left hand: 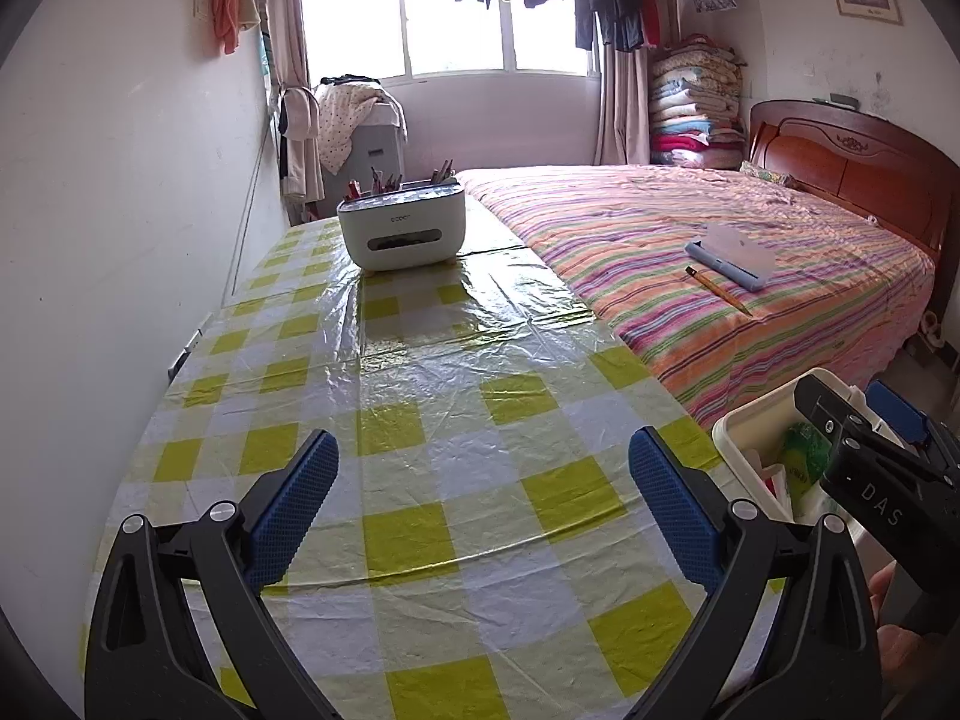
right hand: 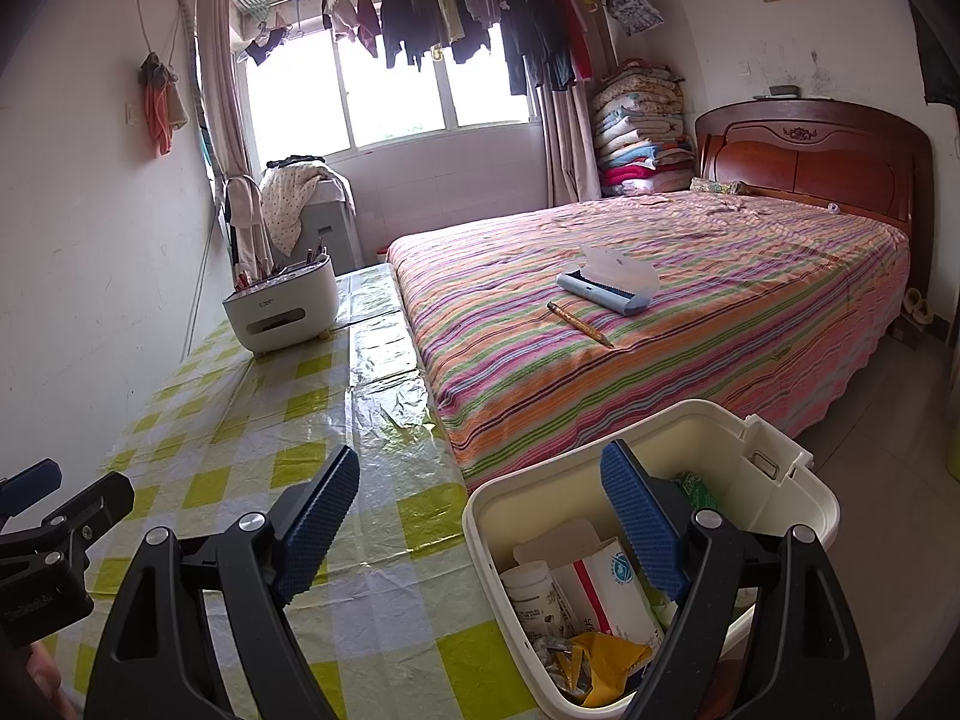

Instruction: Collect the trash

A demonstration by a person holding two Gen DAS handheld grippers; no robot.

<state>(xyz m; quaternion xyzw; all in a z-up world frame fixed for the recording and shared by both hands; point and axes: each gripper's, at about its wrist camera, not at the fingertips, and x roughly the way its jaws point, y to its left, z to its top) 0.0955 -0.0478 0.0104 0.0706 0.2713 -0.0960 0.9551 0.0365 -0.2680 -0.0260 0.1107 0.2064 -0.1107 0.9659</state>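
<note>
Checked table (left hand: 420,396): organizer (left hand: 401,225) far; both claws wide, empty; bin (right hand: 600,480) beside.

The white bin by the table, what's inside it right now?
The white bin holds a small white bottle, a red-and-white carton, a yellow wrapper and green packaging. The right gripper hides the rest.

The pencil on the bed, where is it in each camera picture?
Left wrist view: the pencil lies right of centre on the striped bed, just left of the blue case.
Right wrist view: the pencil lies near the centre, below the blue case.
Shared landmark: the blue case.
</note>
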